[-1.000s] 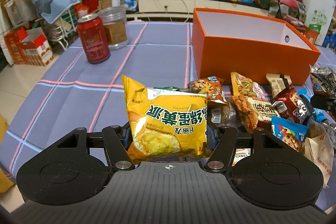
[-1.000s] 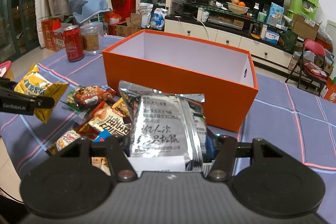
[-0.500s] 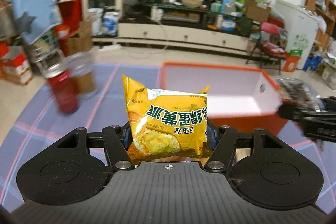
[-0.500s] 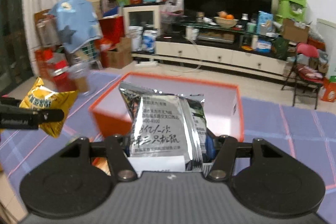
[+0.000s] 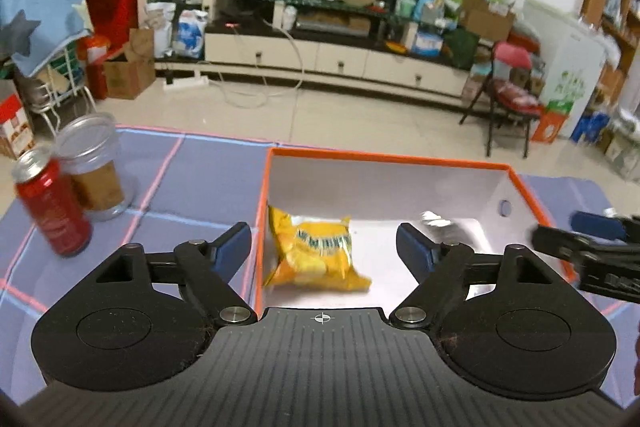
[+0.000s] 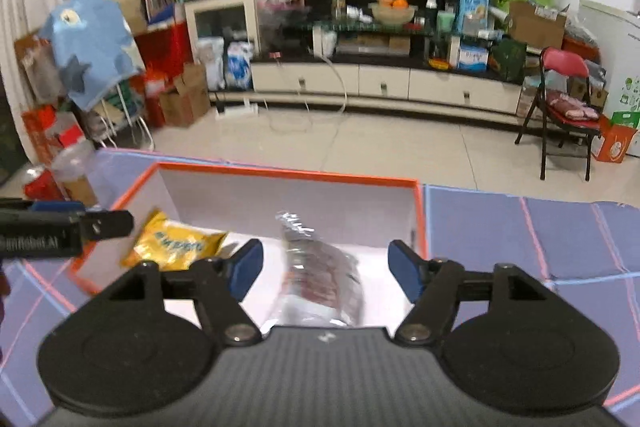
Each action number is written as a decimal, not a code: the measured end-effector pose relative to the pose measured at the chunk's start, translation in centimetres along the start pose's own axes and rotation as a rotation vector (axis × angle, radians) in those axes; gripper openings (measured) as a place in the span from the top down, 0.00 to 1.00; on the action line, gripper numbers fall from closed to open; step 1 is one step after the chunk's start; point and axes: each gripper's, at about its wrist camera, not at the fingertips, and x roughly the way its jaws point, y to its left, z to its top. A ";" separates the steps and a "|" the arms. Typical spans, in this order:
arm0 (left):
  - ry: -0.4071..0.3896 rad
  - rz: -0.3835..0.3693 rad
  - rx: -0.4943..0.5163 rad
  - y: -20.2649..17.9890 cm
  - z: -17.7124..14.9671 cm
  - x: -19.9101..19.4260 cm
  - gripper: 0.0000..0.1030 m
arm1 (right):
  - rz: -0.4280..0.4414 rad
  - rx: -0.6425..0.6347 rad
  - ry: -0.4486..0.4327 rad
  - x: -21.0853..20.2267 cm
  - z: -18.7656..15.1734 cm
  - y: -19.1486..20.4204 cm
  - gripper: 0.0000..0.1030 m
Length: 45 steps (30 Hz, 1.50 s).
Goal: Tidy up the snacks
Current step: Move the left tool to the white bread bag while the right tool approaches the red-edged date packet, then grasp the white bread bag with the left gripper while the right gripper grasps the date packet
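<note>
Both claws wide open over the box [image 5: 384, 159].
Left claw [image 5: 324, 247], right claw [image 6: 325, 265] — empty; yellow bag [image 5: 316, 253], silver bag [image 6: 320, 283] inside.

Silver packet [image 6: 316, 279] smeared by motion blur, print unreadable, lower edge hidden behind the right gripper [image 6: 324, 267] body; in the left view only a blurred silver tip [image 5: 436, 219] showing past the blue pad [image 5: 414, 251]. Yellow packet [image 5: 316, 253] blurred too, lettering illegible; in the right view its left end [image 6: 176, 245] covered by the left gripper's finger [image 6: 66, 227]. Near wall of the box [image 5: 384, 159] hidden under the left gripper [image 5: 323, 247] body. Can [image 5: 52, 203] soft with blur, label unreadable; in the right view can and jar [image 6: 74, 167] barely distinguishable at the left edge. Right gripper cut off by the right edge of the left view [image 5: 592, 251].
</note>
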 end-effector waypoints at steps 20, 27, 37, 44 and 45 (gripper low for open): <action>0.065 -0.301 0.402 -6.4 -17.2 -12.5 0.22 | 0.151 -0.217 0.135 -9.2 -17.4 -3.1 0.25; 0.080 -0.400 0.554 -8.7 -17.5 -11.4 0.27 | 0.173 -0.252 0.197 -6.4 -16.9 -2.4 0.25; 0.107 -0.401 0.758 -13.0 -18.7 -7.9 0.34 | 0.181 -0.229 0.243 -5.7 -17.6 -3.0 0.36; 0.195 -0.375 0.768 -13.6 -19.7 -5.7 0.48 | 0.060 -0.191 0.252 -5.9 -17.1 -4.6 0.43; 0.200 -0.368 0.781 -13.9 -19.9 -5.5 0.49 | 0.017 -0.176 0.255 -6.0 -17.1 -5.0 0.43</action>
